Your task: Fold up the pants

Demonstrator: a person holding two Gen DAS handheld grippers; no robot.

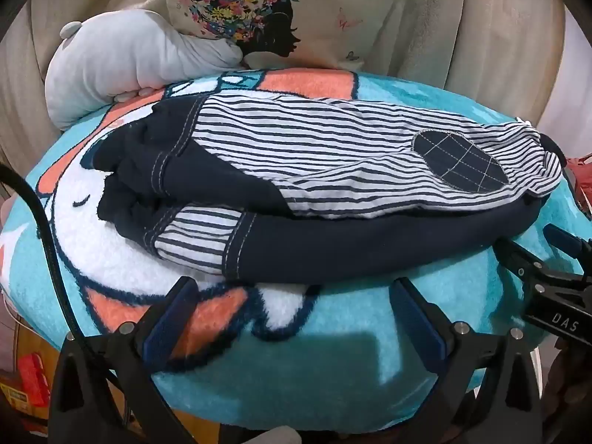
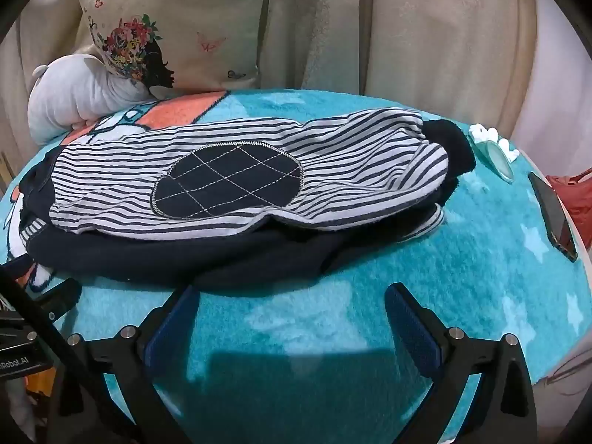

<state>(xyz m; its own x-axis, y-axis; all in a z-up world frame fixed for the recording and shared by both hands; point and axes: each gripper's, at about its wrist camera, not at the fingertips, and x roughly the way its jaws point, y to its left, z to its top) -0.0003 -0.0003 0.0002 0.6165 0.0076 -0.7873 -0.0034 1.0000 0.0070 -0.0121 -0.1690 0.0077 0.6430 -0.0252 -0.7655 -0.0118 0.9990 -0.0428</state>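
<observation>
Navy and white striped pants (image 1: 296, 170) with a quilted navy knee patch lie folded lengthwise, one leg on the other, on a teal cartoon blanket (image 1: 333, 333). My left gripper (image 1: 292, 292) is open and empty, just in front of the pants' near edge by the waist end. My right gripper (image 2: 292, 296) is open and empty, just in front of the pants (image 2: 240, 192) by the knee patch. The right gripper also shows at the right edge of the left wrist view (image 1: 547, 259).
A grey plush toy (image 1: 122, 74) and a floral cushion (image 1: 259, 11) lie behind the blanket against beige curtains. A phone (image 2: 553, 218) and a small teal and white object (image 2: 492, 148) lie at the blanket's right edge. A black cable (image 1: 48, 244) hangs at left.
</observation>
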